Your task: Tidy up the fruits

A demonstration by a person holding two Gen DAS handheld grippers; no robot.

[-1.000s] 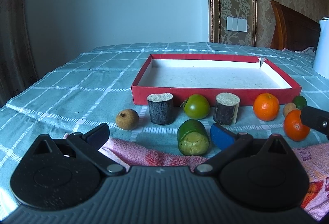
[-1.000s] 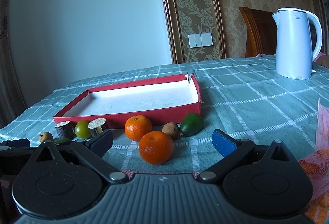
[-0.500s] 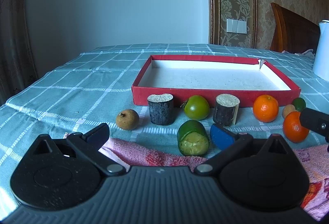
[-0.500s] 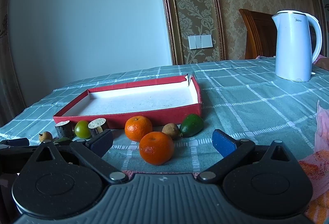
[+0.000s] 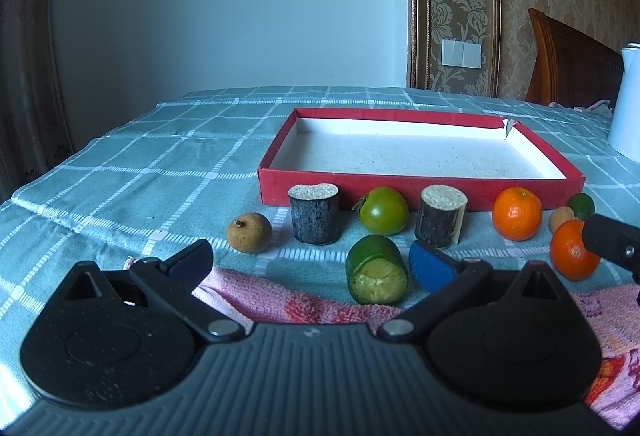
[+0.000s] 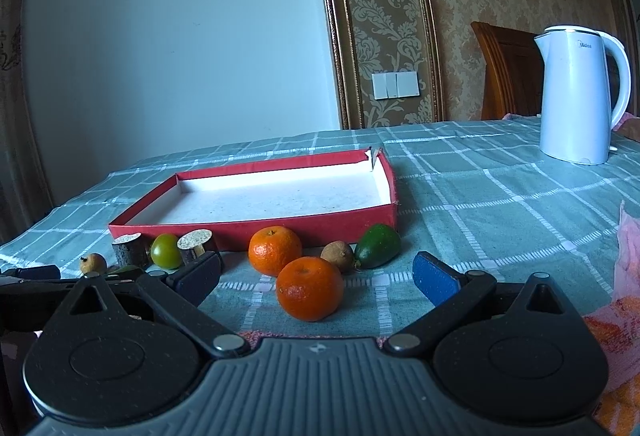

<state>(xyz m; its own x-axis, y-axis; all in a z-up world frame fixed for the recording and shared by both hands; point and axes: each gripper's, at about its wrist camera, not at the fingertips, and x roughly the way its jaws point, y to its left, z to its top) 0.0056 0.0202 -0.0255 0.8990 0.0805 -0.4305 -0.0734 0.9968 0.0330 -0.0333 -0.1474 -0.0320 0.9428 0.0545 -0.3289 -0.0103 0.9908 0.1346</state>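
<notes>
A shallow red tray point(image 5: 400, 192) point(image 6: 304, 226) with a white, bare floor lies on the checked cloth. In front of it stand two dark cut pieces point(image 5: 314, 212) point(image 5: 440, 216), a green tomato point(image 5: 383, 210), a brown longan point(image 5: 249, 232), a cut green piece point(image 5: 376, 270), two oranges point(image 6: 274, 250) point(image 6: 309, 288), a small brown fruit point(image 6: 337, 256) and a green fruit point(image 6: 377, 240). My left gripper point(image 5: 312, 264) is open and empty, just short of the cut green piece. My right gripper point(image 6: 316, 274) is open and empty, with the near orange between its fingers' line.
A white electric kettle point(image 6: 576, 96) stands at the back right. A pink towel point(image 5: 280, 296) lies under the grippers at the table's near edge. A wooden chair point(image 5: 568, 60) stands behind the table by the wall.
Both grippers have tilted or lifted slightly, so the scene sits a little lower in view. The fruits and the tray have not moved.
</notes>
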